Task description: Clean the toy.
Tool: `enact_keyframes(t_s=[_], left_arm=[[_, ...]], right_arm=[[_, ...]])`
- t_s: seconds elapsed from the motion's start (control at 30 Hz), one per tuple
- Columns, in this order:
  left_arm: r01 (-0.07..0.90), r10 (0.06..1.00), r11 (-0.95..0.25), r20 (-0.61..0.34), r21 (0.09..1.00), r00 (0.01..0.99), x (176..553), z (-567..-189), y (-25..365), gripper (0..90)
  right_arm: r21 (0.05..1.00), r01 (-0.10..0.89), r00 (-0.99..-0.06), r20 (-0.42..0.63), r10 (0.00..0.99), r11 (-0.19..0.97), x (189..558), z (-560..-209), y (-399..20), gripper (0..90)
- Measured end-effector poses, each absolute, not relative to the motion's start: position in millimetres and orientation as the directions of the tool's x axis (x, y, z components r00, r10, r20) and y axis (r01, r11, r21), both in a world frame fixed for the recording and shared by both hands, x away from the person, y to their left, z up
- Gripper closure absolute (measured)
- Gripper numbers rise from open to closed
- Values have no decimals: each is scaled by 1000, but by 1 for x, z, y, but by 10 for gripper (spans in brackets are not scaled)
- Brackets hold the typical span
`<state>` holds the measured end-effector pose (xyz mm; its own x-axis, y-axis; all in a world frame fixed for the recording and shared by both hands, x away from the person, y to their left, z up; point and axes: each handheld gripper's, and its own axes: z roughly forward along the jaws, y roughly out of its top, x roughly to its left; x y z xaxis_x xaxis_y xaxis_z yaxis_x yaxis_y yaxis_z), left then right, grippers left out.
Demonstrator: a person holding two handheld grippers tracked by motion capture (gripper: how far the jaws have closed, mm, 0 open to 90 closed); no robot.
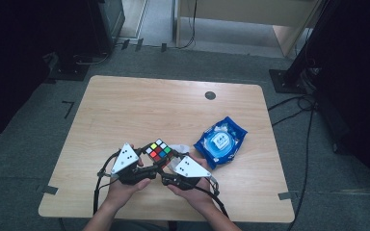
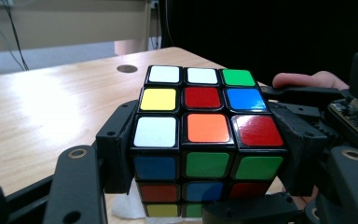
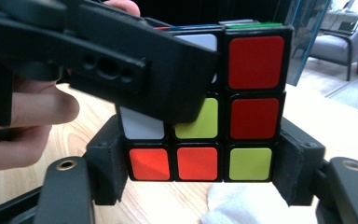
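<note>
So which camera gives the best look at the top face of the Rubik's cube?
The left gripper view: the Rubik's cube shows all nine top stickers, close and sharp. The high view shows that face too, but tiny. The right gripper view looks at a side face, partly hidden by the other hand-held gripper.

The black-framed plastic puzzle cube shows white, green, yellow, red, blue and orange stickers. The crinkly blue plastic packet bears white print. The pale wooden table is light-grained.
</note>
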<state>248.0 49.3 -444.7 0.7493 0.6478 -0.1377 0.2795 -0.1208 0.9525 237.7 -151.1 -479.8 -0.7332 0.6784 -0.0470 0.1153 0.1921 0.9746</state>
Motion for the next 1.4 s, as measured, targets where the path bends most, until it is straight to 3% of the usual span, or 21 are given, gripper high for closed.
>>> enact_keyframes(t_s=[0.17, 0.2, 0.4, 0.73, 0.97, 1.4], left_arm=[[330, 613, -68, -221, 942, 758, 254, -445, 56, 306], [324, 609, -65, -219, 944, 762, 254, -443, 60, 263], [295, 622, -78, -184, 952, 761, 257, -441, 73, 194], [204, 681, -299, 59, 932, 730, 260, -463, 72, 166], [81, 641, -431, 242, 899, 728, 249, -471, 54, 201], [-67, 572, -579, 463, 812, 677, 234, -475, 36, 192]], right_arm=[[967, 149, -745, -26, 666, 205, 239, -478, -152, 349], [963, 158, -744, -30, 667, 219, 241, -479, -155, 349], [955, 229, -725, 39, 688, 188, 253, -477, -170, 349], [930, 340, -728, 165, 666, 141, 272, -450, -206, 348], [886, 418, -762, 222, 608, 201, 271, -442, -195, 348], [779, 577, -752, 389, 533, 245, 276, -442, -186, 347]])
